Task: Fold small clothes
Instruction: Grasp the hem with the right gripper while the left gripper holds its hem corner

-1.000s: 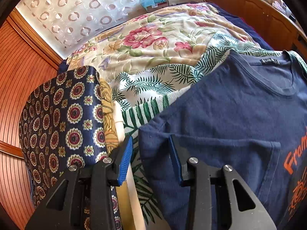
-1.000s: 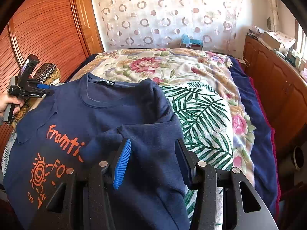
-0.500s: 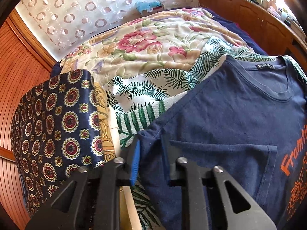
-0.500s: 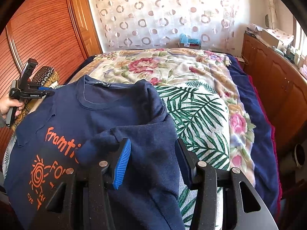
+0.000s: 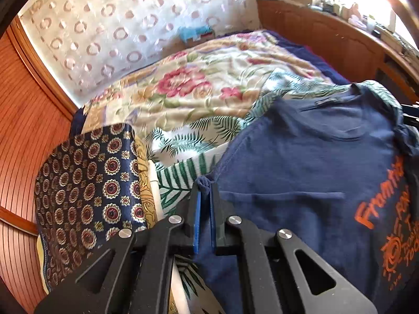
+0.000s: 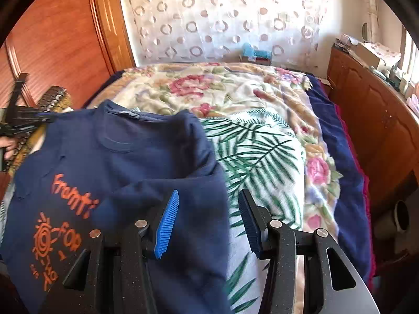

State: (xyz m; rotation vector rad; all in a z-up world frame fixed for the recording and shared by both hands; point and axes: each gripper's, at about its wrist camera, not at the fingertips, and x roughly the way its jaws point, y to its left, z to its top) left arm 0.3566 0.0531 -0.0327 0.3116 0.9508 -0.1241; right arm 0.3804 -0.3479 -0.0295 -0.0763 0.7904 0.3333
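Now your left gripper [image 5: 205, 196] is pinching the edge of the navy T-shirt [image 5: 309, 162]: its jaws have just been closing, and a small tuft of the dark fabric pokes up between the blue pads [image 5: 196, 217]. The rest of the shirt spreads out to the right of that gripper, orange lettering on its chest, neckline toward the far end of the bed. To the left of the same gripper lies a dark medallion-print cloth [image 5: 89, 191], and ahead of it a palm-leaf blanket [image 5: 188, 141] over a floral bedspread [image 5: 183, 89].

Your right gripper [image 6: 208, 219] has its jaws spread apart, with nothing pressed between the pads. The shirt's folded-over sleeve [image 6: 162, 191] lies under and just left of its left pad, while its right pad hangs over the palm-leaf blanket. Far to its left, at the shirt's other side, you can see your hand [image 6: 9, 145] holding the other gripper.
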